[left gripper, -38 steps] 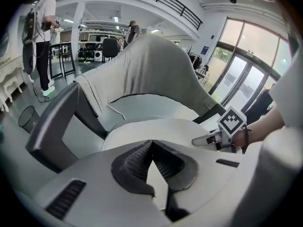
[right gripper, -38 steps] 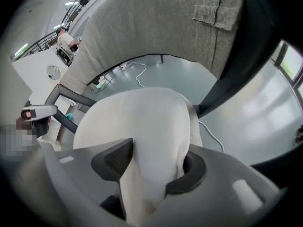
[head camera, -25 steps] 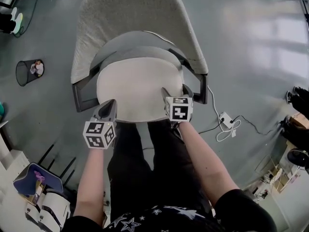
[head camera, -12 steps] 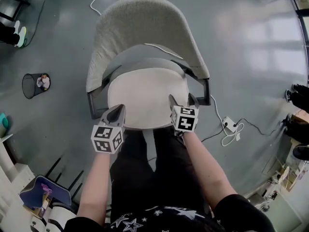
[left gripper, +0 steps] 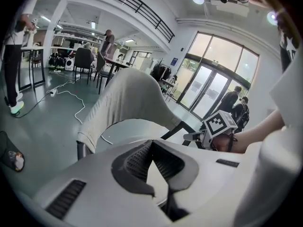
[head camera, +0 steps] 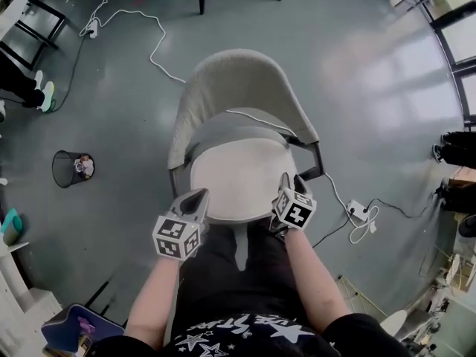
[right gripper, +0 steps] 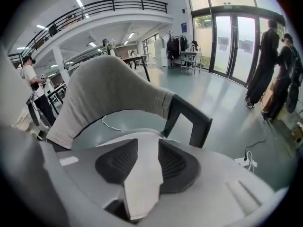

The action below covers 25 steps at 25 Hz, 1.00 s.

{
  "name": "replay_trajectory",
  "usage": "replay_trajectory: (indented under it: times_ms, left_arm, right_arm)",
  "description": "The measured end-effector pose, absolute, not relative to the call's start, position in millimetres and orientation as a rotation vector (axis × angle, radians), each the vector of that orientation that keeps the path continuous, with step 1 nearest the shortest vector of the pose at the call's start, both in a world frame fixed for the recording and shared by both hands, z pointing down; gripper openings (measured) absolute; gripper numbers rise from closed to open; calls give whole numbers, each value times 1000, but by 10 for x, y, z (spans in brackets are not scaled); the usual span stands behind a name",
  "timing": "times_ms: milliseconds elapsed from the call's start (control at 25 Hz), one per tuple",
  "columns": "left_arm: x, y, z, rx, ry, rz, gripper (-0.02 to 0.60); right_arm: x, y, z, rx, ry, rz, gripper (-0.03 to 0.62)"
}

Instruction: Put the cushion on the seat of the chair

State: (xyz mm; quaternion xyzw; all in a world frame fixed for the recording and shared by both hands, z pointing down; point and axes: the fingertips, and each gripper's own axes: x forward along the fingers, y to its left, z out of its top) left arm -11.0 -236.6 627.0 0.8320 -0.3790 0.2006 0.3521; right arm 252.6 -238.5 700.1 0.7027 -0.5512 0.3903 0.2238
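On the seat of the chair (head camera: 239, 80) lies the round, pale cushion (head camera: 238, 177), flat inside the curve of the grey upholstered backrest, with the darker seat rim showing behind it and a thin white cord (head camera: 256, 119) trailing across that rim.

The left gripper (head camera: 201, 193) hangs at the cushion's front left edge. In the left gripper view its ribbed dark pads meet at the tips (left gripper: 151, 142), pressed together with nothing caught in them, and the cushion (left gripper: 135, 126) shows beyond.

The right gripper (head camera: 291, 178) hangs at the cushion's front right edge, beside the dark armrest post (head camera: 318, 158). Its jaws stand partly apart and have just been closing. In the right gripper view a pale strip of cushion (right gripper: 142, 174) shows through the gap between the pads (right gripper: 173, 162), which do not press on it.

Behind both grippers come the person's bare forearms and dark trousers (head camera: 230, 274). On the grey floor to the left stands a mesh wastebasket (head camera: 71, 168). A white cable (head camera: 149, 36) snakes in from the upper left, and a power strip (head camera: 357, 209) with looped leads lies to the right of the chair. Through the right gripper view, people (right gripper: 267, 65) stand by tall glass doors.
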Motion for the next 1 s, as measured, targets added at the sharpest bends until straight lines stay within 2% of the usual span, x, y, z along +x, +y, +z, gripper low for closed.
replay_trajectory:
  times_ms: [160, 240, 680, 1000]
  left_arm:
    - [-162, -2405, 6063, 2200, -927, 511, 9]
    - [-116, -2423, 5947, 2231, -878, 509, 9]
    - [417, -2372, 5455, 2365, -792, 467, 9]
    - [347, -1725, 5279, 2314, -937, 452, 9]
  right_arm:
    - [2347, -2248, 6599, 2007, -1589, 1178, 24]
    - [2265, -2168, 6353, 2041, -1654, 1266, 3]
    - [2406, -1600, 5878, 2011, -1776, 1321, 3]
    - [2285, -1317, 5712, 1907, -1973, 1382, 3]
